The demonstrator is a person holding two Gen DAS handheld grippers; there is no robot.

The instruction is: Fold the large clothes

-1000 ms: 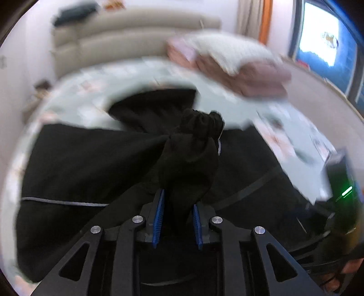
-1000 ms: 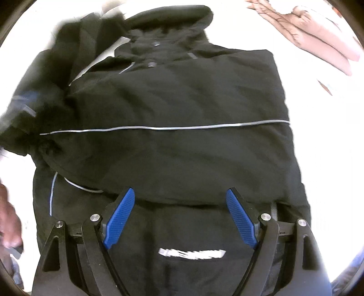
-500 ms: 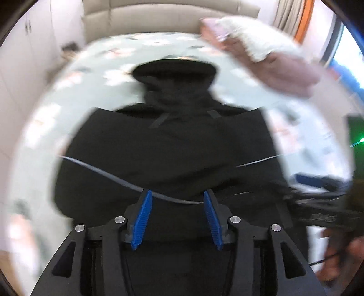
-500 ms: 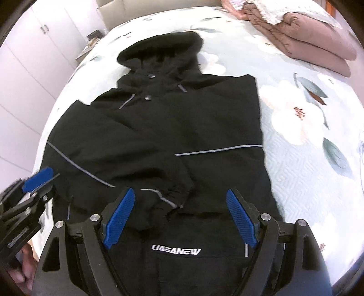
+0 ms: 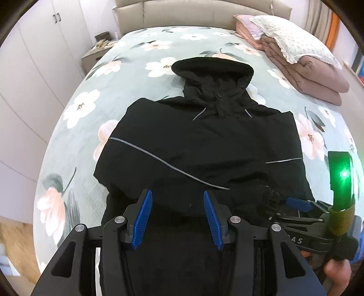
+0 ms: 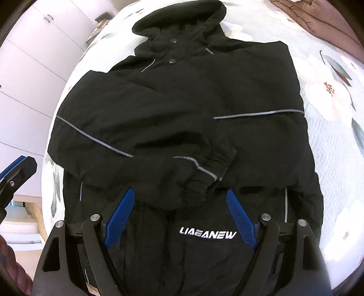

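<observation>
A black hooded jacket [image 5: 204, 145] lies flat on the floral bed, hood pointing away from me. It also fills the right wrist view [image 6: 182, 109]. Its left sleeve [image 6: 141, 136] lies folded across the chest, the cuff [image 6: 211, 168] near the middle. A white logo [image 6: 208, 234] marks the lower front. My left gripper [image 5: 177, 211] is open and empty above the jacket's lower part. My right gripper [image 6: 179, 209] is open and empty above the hem, just near the cuff; it also shows in the left wrist view [image 5: 295, 205].
The bed [image 5: 109, 95] has a green floral cover. Folded pink quilts with a white pillow [image 5: 295, 52] lie at the far right. White wardrobe doors [image 5: 34, 57] and a nightstand [image 5: 95, 52] stand left of the bed. A beige headboard [image 5: 193, 11] is at the back.
My left gripper let go of the sleeve it was holding, opened and drew back. The sleeve now lies across the chest. My right gripper stayed open and pulled back slightly.
</observation>
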